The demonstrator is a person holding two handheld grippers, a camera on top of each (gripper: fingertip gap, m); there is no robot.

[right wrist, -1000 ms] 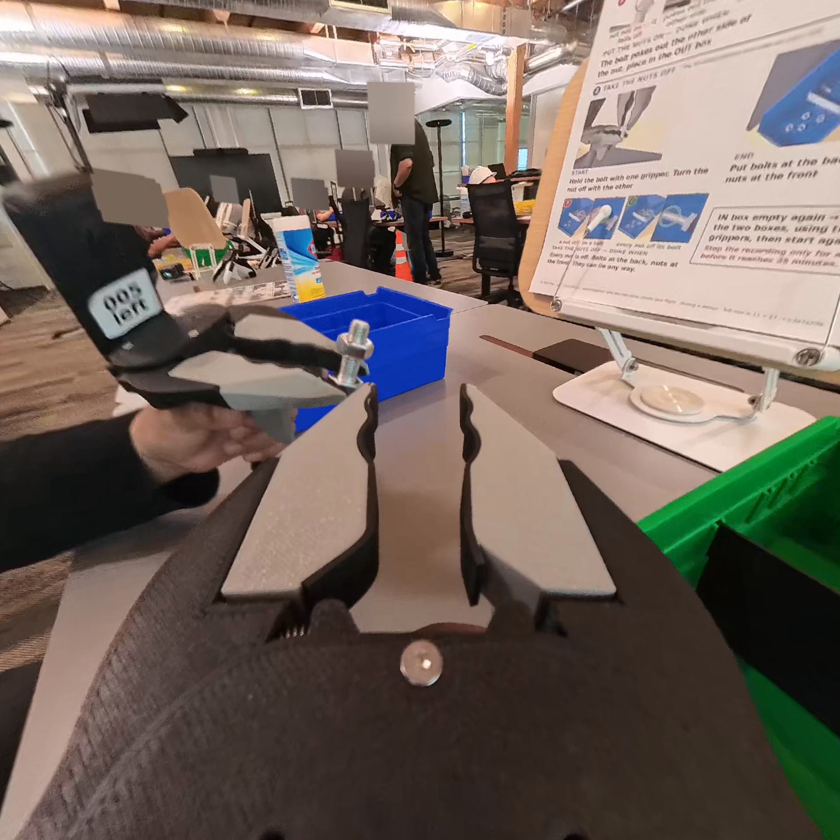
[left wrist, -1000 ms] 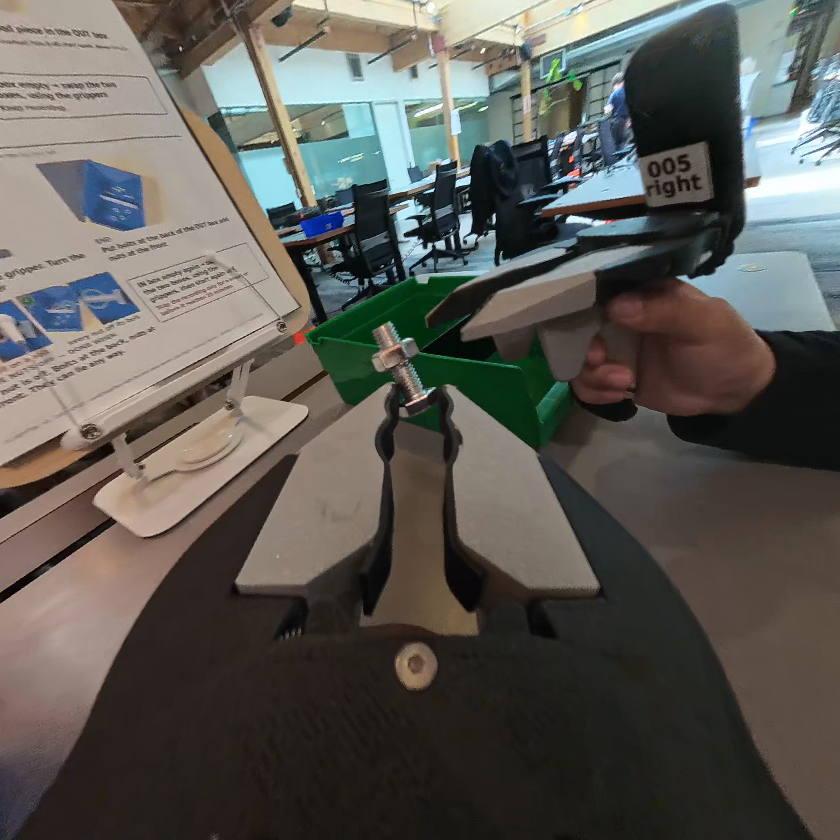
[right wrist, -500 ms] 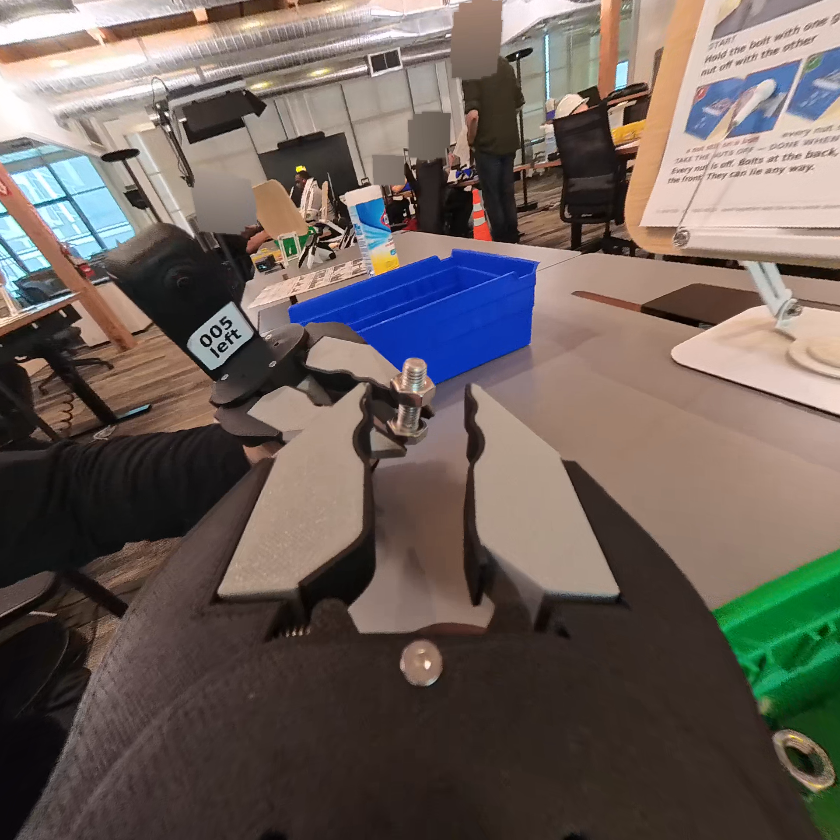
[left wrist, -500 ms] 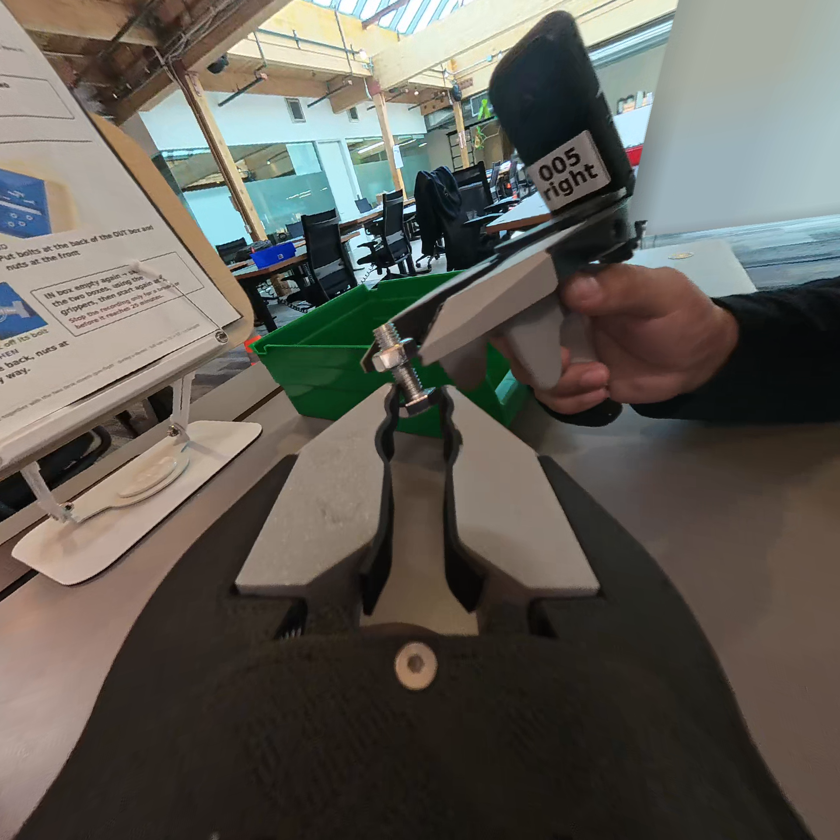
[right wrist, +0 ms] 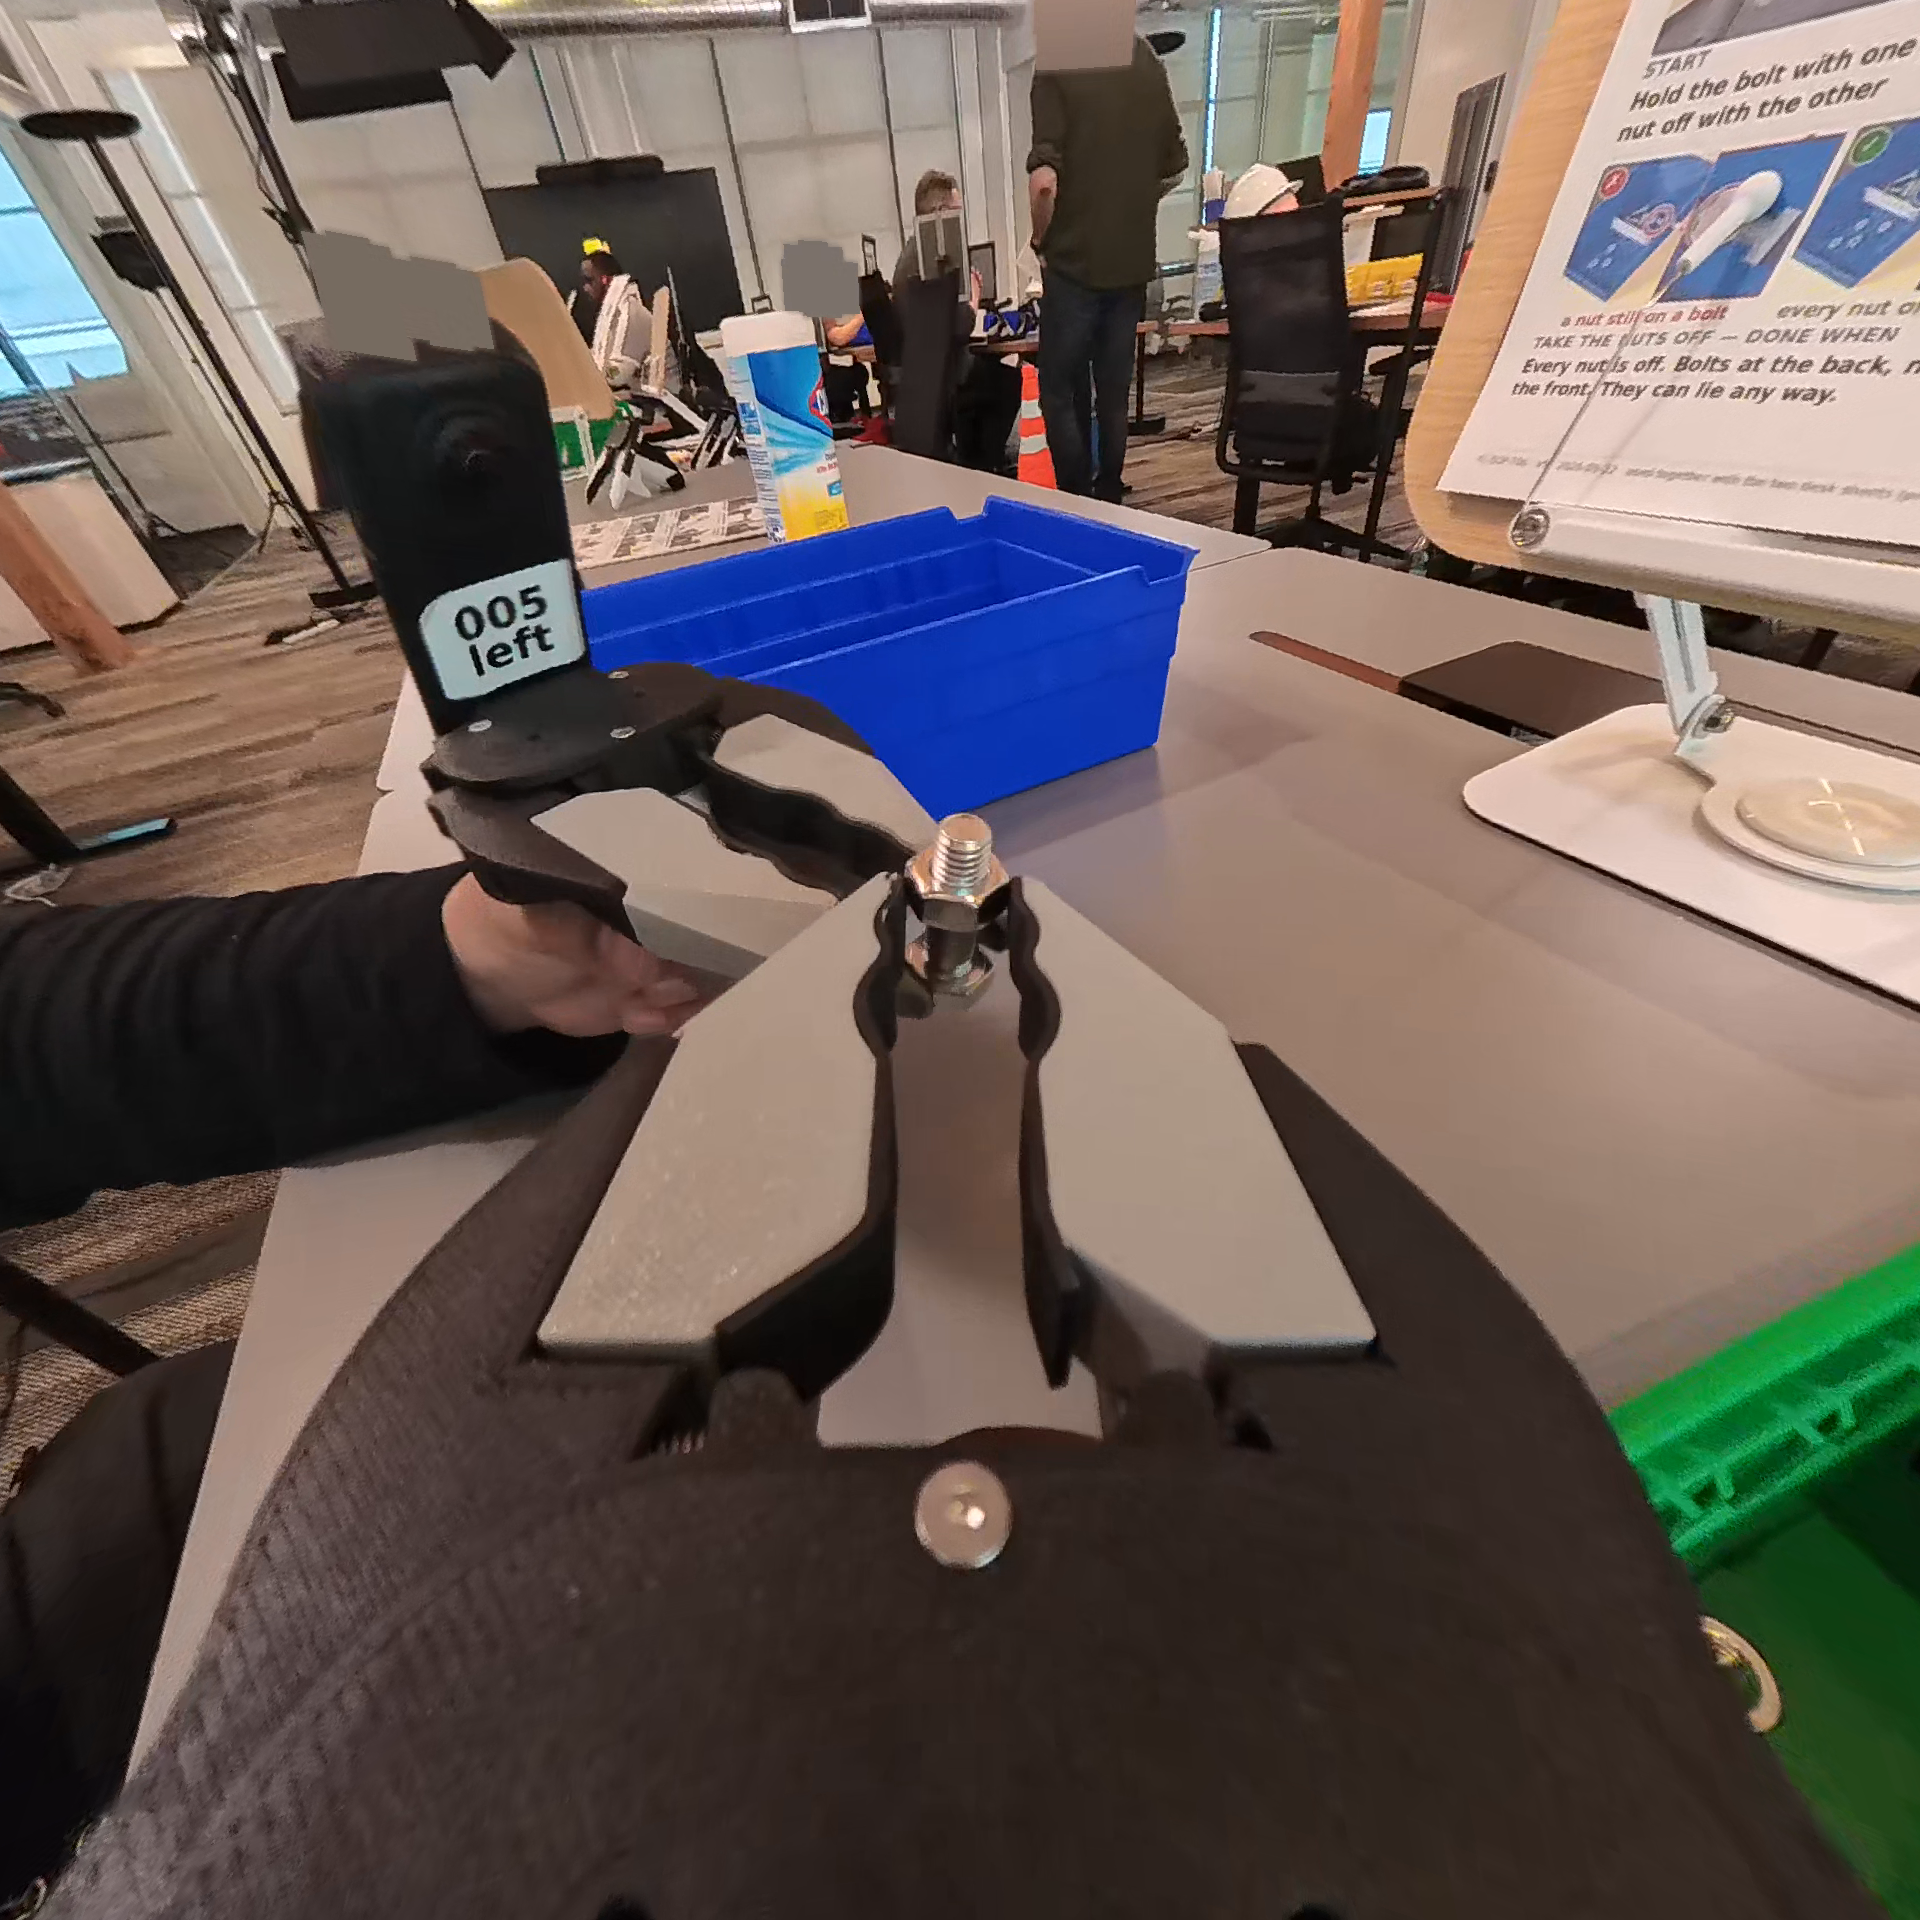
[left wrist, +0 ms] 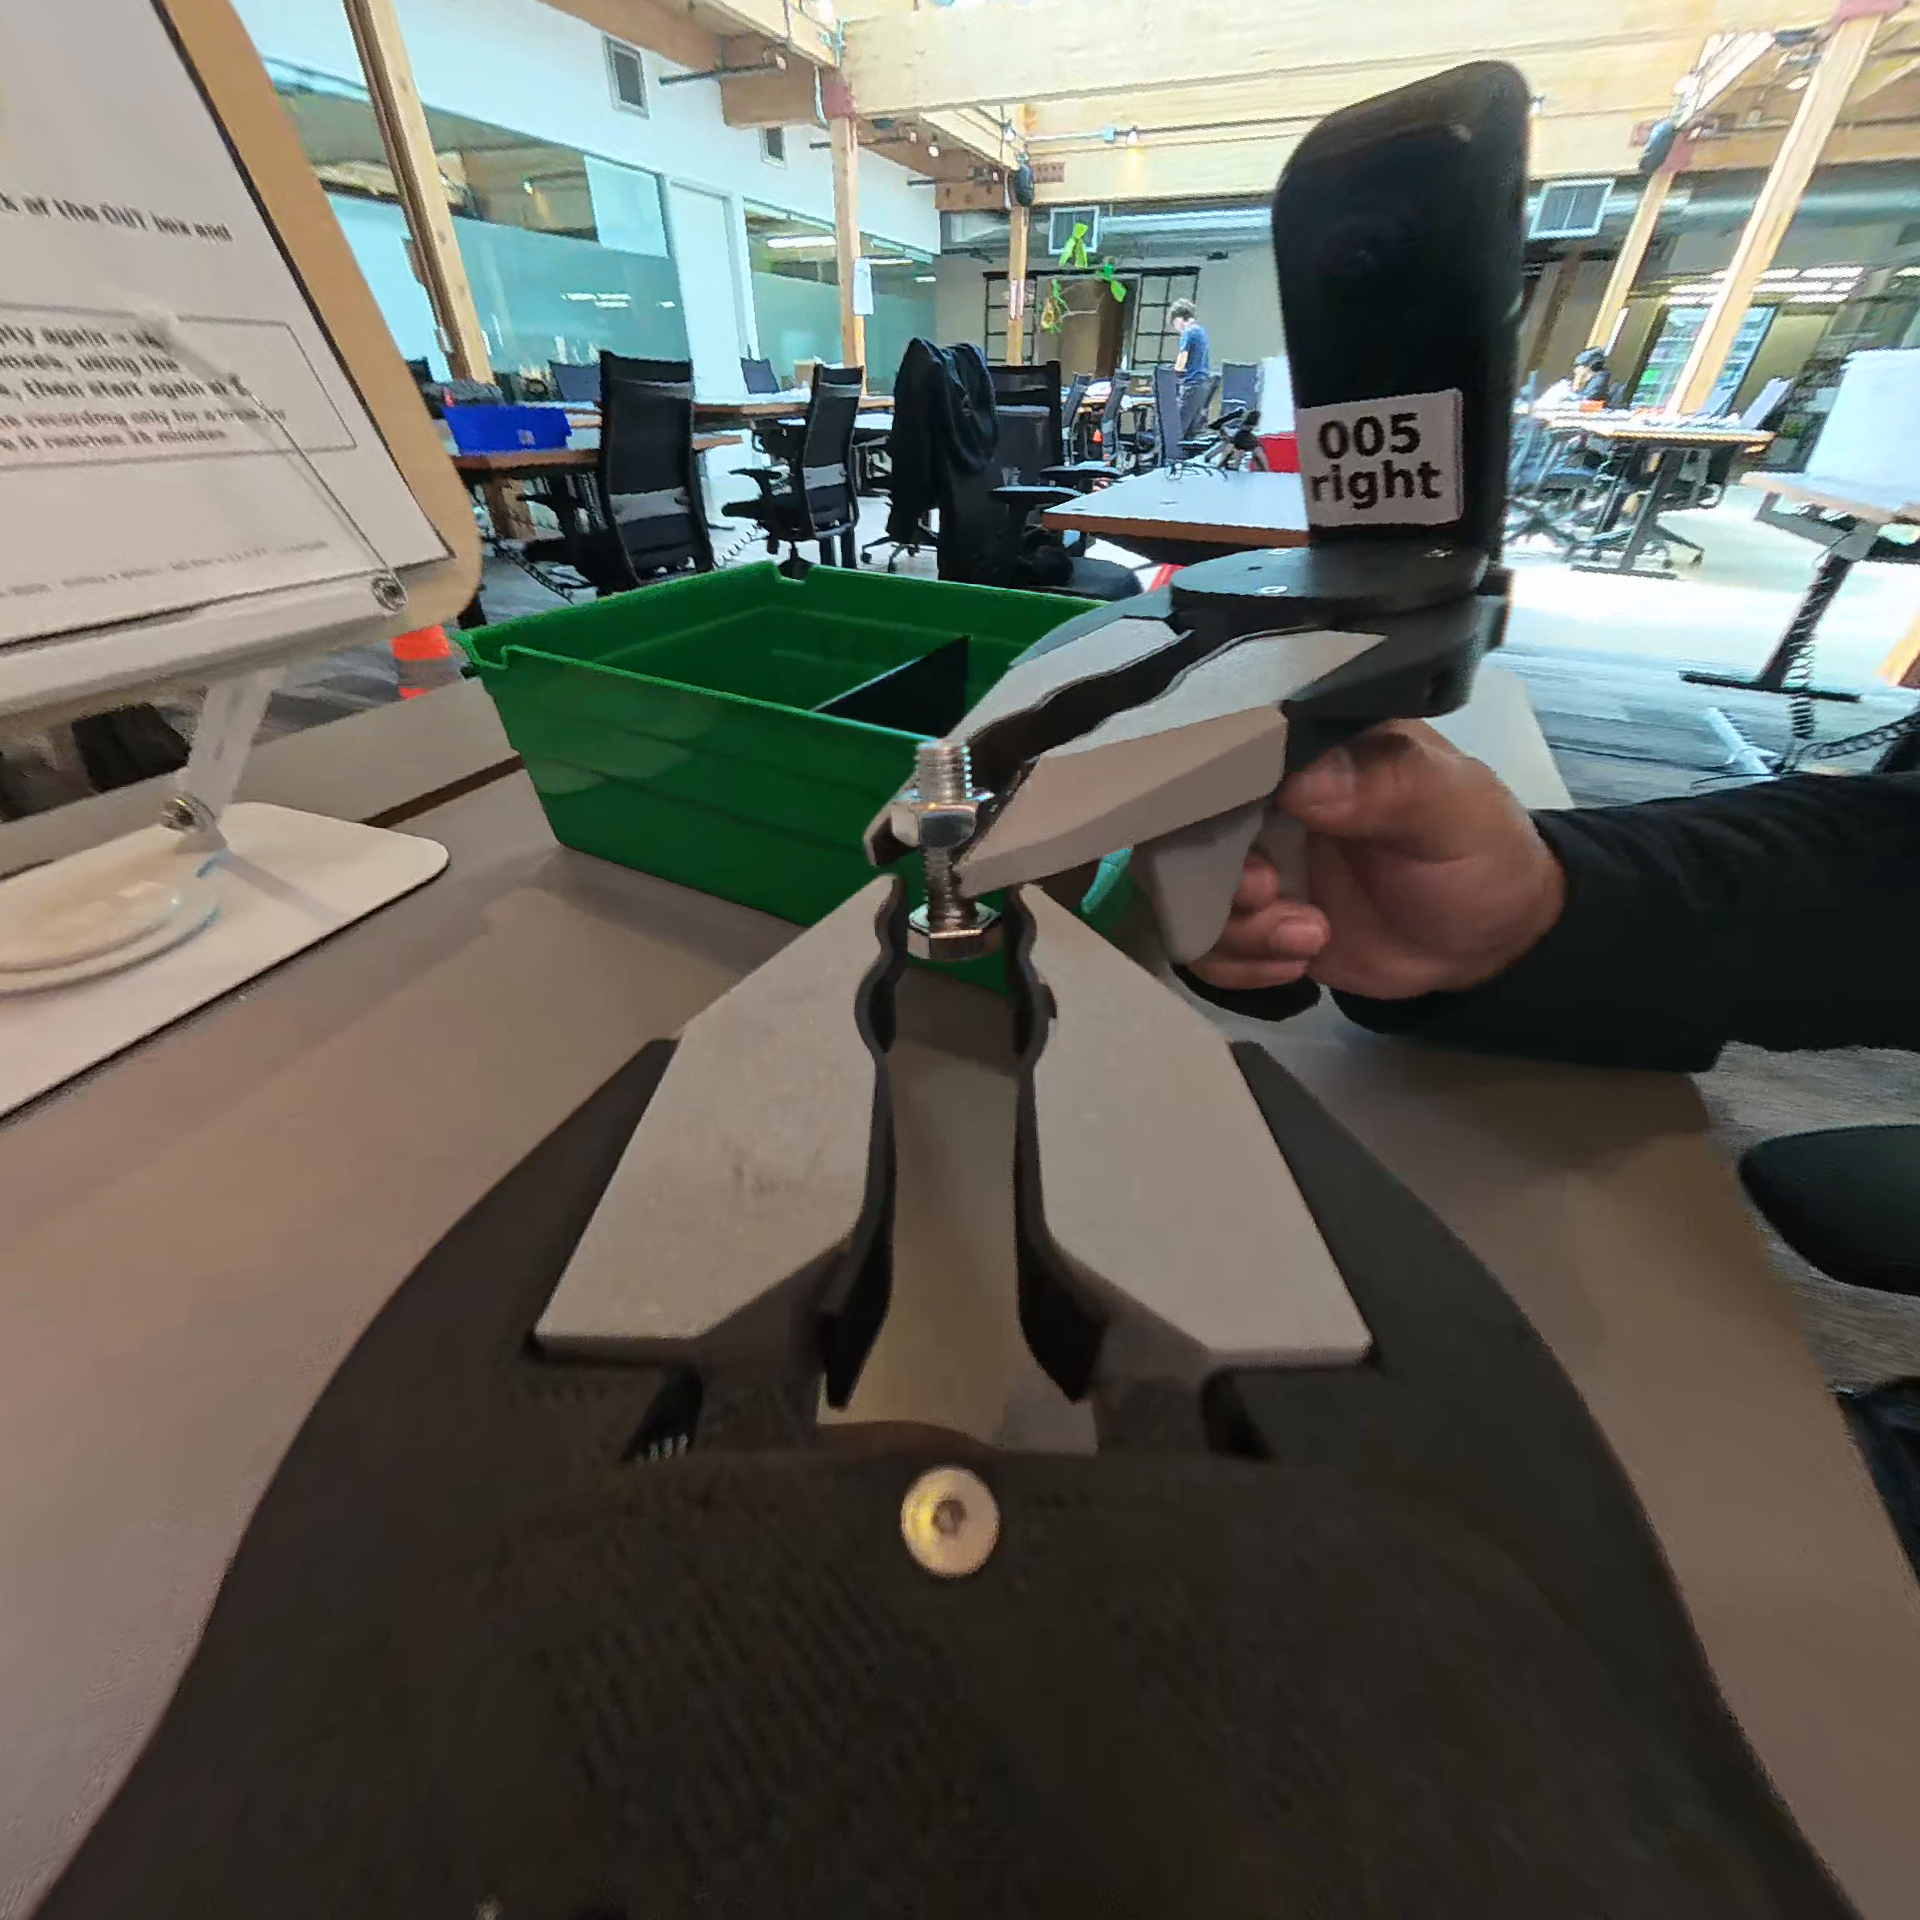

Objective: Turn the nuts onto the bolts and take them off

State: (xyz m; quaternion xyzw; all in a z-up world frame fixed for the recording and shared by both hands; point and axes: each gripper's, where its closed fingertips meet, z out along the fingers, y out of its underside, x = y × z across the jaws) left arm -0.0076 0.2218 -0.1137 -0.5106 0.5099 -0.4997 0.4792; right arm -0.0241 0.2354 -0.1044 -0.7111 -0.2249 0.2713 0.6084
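The left gripper [left wrist: 951, 920] pinched the head of an upright bolt [left wrist: 943, 847]; the right gripper [right wrist: 951, 914] was closed on the nut [right wrist: 954, 891] near the bolt's tip. Only the right wrist view showed the blue bin [right wrist: 935, 665], its contents hidden; only the left wrist view showed the divider in the green bin [left wrist: 707, 717], contents likewise unseen.

Upright silver bolt [left wrist: 943, 862], hex head down, steel nut [right wrist: 954, 896] threaded near its top
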